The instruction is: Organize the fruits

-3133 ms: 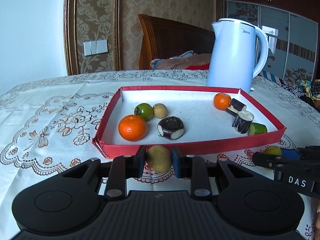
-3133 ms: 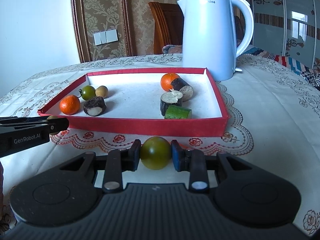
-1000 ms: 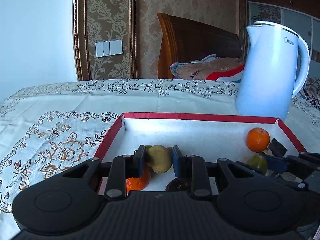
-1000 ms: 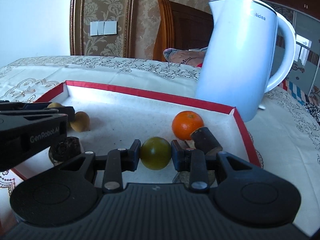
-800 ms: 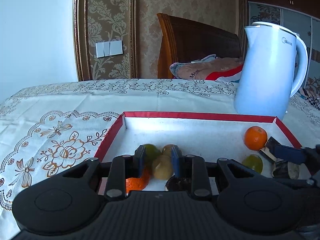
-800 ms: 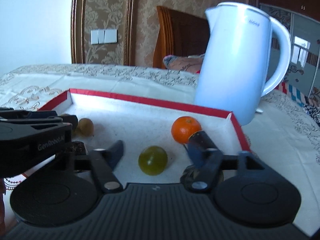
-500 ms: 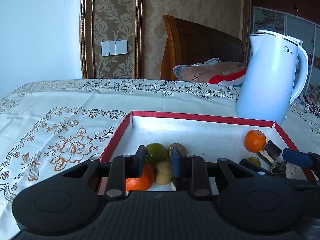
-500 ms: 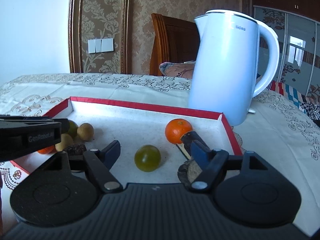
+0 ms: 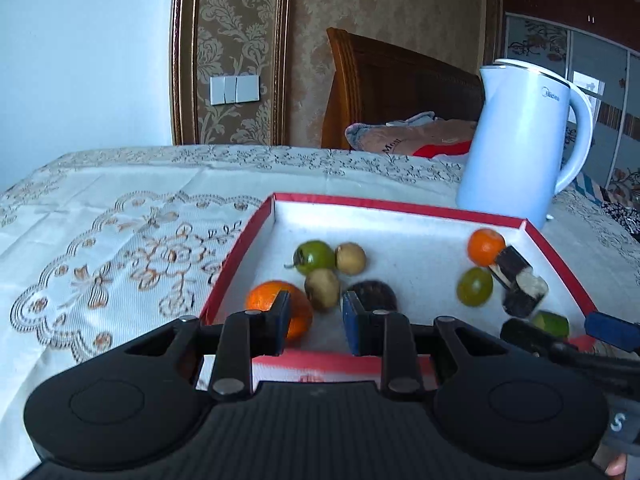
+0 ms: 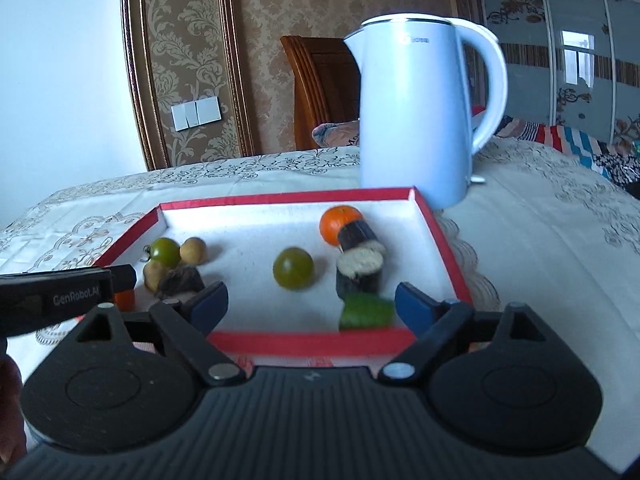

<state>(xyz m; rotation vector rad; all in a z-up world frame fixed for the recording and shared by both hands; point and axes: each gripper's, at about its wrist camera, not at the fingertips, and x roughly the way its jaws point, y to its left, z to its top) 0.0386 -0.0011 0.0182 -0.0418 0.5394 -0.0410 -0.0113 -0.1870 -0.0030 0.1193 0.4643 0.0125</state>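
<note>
right gripper [image 10: 306, 300], jaws wide and empty, faces the round green tomato [image 10: 293, 268] in the red-rimmed white tray [image 10: 312, 342]; smooth, light, bruisable, best pinched across its middle.

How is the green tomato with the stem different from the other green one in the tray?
The stemmed tomato is darker and touches a small tan fruit; the stemless tomato is yellower and lies alone mid-tray. Both are round, green and loose in the red tray.

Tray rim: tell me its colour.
Red, with a white inside; the tray shows best in the right wrist view.
</note>
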